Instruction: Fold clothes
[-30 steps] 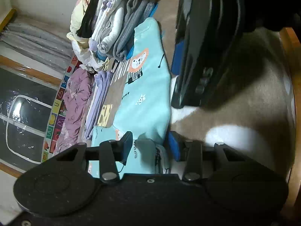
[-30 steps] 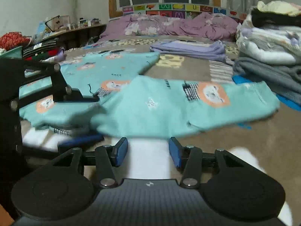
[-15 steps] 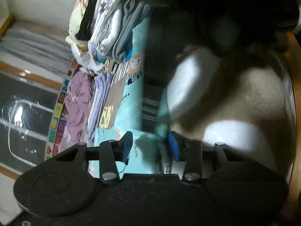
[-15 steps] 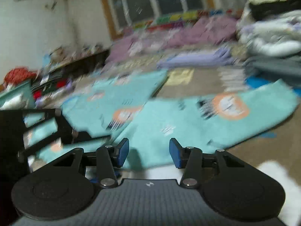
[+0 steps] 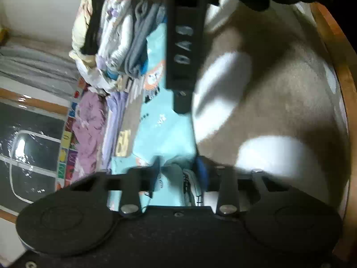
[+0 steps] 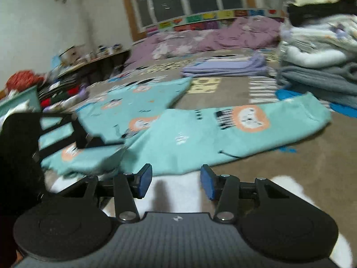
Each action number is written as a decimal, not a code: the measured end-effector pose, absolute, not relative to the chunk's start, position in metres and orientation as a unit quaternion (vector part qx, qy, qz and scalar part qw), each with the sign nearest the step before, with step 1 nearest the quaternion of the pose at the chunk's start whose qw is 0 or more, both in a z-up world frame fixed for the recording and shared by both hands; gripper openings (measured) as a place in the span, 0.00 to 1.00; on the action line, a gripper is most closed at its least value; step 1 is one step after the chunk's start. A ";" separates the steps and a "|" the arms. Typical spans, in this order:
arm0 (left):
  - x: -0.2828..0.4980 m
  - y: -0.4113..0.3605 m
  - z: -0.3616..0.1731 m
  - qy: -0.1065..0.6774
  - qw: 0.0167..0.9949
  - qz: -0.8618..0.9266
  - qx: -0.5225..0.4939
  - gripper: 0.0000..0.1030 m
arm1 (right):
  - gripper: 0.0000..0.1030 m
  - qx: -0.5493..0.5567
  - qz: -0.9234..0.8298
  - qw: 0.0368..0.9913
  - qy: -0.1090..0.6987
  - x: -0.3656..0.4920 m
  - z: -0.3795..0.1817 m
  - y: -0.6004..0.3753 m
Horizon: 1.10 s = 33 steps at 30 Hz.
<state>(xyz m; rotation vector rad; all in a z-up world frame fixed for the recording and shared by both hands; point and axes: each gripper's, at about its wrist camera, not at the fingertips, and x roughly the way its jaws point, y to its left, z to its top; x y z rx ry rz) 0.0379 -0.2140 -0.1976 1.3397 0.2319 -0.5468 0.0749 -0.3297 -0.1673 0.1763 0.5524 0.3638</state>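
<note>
A teal pyjama garment (image 6: pixel 200 138) with orange lion prints lies spread on the tan bedspread (image 6: pixel 301 163); the left wrist view shows the teal garment (image 5: pixel 165 131) running away from the fingers. My left gripper (image 5: pixel 178 174) has its jaws closing on a bunched fold and striped hem of this garment, which fills the gap between the pads. In the right wrist view the left gripper (image 6: pixel 98 140) rests on the garment's left part. My right gripper (image 6: pixel 176 181) stands open over a white patch, just short of the garment's near edge, with nothing between its fingers. Its black body (image 5: pixel 185 44) hangs over the garment.
A tall stack of folded clothes (image 6: pixel 319 51) stands at the right, and the same stack (image 5: pixel 116 42) shows in the left wrist view. Folded lavender cloth (image 6: pixel 225 67) and a purple quilt (image 6: pixel 212 38) lie behind. A wooden bed edge (image 5: pixel 334 67) borders the spread. A cluttered shelf (image 6: pixel 89 55) stands left.
The right gripper has swung and shifted; in the left wrist view its body now hangs as a bar over the garment. The left jaws have drawn slightly closer on the bunched cloth.
</note>
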 end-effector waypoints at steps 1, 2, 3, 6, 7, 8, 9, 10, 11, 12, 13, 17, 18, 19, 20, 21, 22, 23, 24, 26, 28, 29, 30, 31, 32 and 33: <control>0.036 -0.214 -0.201 0.103 0.746 -0.246 0.610 0.14 | 0.48 0.097 0.170 0.943 0.270 0.077 -0.168 -0.333; 0.034 -0.213 -0.204 0.100 0.748 -0.243 0.609 0.13 | 0.49 0.107 0.162 0.943 0.269 0.079 -0.168 -0.337; 0.033 -0.213 -0.205 0.098 0.752 -0.240 0.606 0.13 | 0.51 0.118 0.153 0.943 0.270 0.081 -0.169 -0.340; 0.033 -0.211 -0.196 0.113 0.761 -0.243 0.590 0.19 | 0.51 0.144 0.109 0.946 0.269 0.085 -0.172 -0.352; 0.034 -0.211 -0.190 0.120 0.766 -0.249 0.581 0.31 | 0.51 0.152 0.091 0.947 0.266 0.085 -0.173 -0.357; 0.034 -0.211 -0.182 0.124 0.775 -0.256 0.564 0.46 | 0.51 0.170 0.077 0.946 0.266 0.087 -0.174 -0.363; 0.037 -0.212 -0.176 0.129 0.788 -0.264 0.541 0.51 | 0.51 0.188 0.062 0.944 0.264 0.089 -0.176 -0.370; 0.040 -0.213 -0.169 0.136 0.801 -0.271 0.516 0.54 | 0.51 0.212 0.048 0.942 0.257 0.091 -0.178 -0.379; 0.044 -0.214 -0.166 0.146 0.812 -0.276 0.494 0.54 | 0.51 0.236 0.035 0.939 0.250 0.093 -0.181 -0.387; 0.047 -0.215 -0.167 0.158 0.819 -0.277 0.477 0.54 | 0.51 0.262 0.026 0.933 0.245 0.097 -0.184 -0.396; 0.049 -0.215 -0.168 0.163 0.823 -0.276 0.469 0.54 | 0.51 0.288 0.017 0.927 0.239 0.101 -0.186 -0.405; 0.054 -0.214 -0.167 0.184 0.839 -0.273 0.434 0.54 | 0.51 0.395 0.001 0.894 0.210 0.114 -0.198 -0.436; 0.055 -0.212 -0.164 0.191 0.841 -0.275 0.425 0.54 | 0.50 0.412 -0.001 0.888 0.205 0.118 -0.200 -0.441; 0.053 -0.211 -0.162 0.194 0.841 -0.278 0.421 0.54 | 0.49 0.418 -0.005 0.886 0.202 0.123 -0.202 -0.445; 0.051 -0.211 -0.162 0.195 0.841 -0.279 0.421 0.55 | 0.48 0.423 -0.008 0.884 0.201 0.128 -0.203 -0.448; 0.049 -0.210 -0.162 0.196 0.841 -0.279 0.421 0.55 | 0.45 0.427 -0.011 0.881 0.201 0.134 -0.205 -0.452; 0.047 -0.210 -0.162 0.197 0.840 -0.279 0.421 0.55 | 0.43 0.437 -0.011 0.877 0.199 0.138 -0.206 -0.455; 0.047 -0.210 -0.163 0.198 0.841 -0.279 0.420 0.55 | 0.42 0.446 -0.010 0.873 0.198 0.143 -0.208 -0.459; 0.047 -0.209 -0.164 0.199 0.842 -0.277 0.419 0.55 | 0.39 0.461 -0.007 0.865 0.199 0.147 -0.210 -0.465; 0.048 -0.209 -0.165 0.201 0.843 -0.274 0.416 0.55 | 0.37 0.491 0.000 0.848 0.199 0.156 -0.214 -0.476; 0.049 -0.209 -0.166 0.205 0.844 -0.273 0.413 0.55 | 0.18 0.514 0.001 0.834 0.201 0.161 -0.219 -0.485; 0.049 -0.209 -0.166 0.206 0.845 -0.273 0.412 0.55 | 0.10 0.529 -0.003 0.825 0.201 0.161 -0.225 -0.489; 0.050 -0.209 -0.166 0.208 0.845 -0.272 0.411 0.55 | 0.03 0.544 -0.007 0.815 0.200 0.161 -0.231 -0.493; 0.050 -0.209 -0.166 0.210 0.845 -0.272 0.410 0.55 | 0.02 0.560 0.000 0.806 0.191 0.159 -0.235 -0.496; 0.049 -0.209 -0.166 0.211 0.845 -0.271 0.409 0.55 | 0.02 0.562 0.002 0.806 0.188 0.159 -0.235 -0.496; 0.049 -0.210 -0.166 0.212 0.845 -0.270 0.410 0.55 | 0.02 0.563 0.005 0.805 0.185 0.159 -0.235 -0.496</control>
